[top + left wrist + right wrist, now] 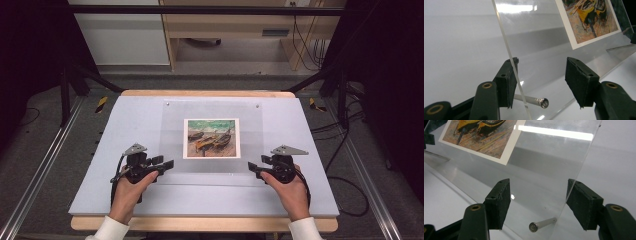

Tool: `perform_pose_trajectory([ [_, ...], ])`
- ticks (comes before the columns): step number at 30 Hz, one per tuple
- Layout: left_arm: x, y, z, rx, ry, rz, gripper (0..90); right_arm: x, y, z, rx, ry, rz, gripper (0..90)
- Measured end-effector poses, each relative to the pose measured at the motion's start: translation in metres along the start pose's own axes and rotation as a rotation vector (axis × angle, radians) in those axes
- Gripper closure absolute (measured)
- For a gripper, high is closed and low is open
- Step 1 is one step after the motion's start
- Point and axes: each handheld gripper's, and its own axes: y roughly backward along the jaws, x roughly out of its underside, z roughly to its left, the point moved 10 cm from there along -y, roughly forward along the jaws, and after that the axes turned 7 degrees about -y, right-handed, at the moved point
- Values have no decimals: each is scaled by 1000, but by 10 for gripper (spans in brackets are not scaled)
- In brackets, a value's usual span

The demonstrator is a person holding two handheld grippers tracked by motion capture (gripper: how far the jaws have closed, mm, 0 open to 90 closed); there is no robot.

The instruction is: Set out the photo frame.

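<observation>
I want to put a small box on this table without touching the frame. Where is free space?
The white board is bare left of the clear acrylic frame, right of it, and in a narrow strip behind it. In front it is crowded: the left tongs and right tongs sit at the frame's near corners.
</observation>
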Motion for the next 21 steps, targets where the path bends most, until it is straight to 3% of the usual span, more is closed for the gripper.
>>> perform_pose_trajectory([
  [21, 6, 7, -5, -23, -2, -2, 474, 7, 9, 2, 15, 21, -13, 448],
])
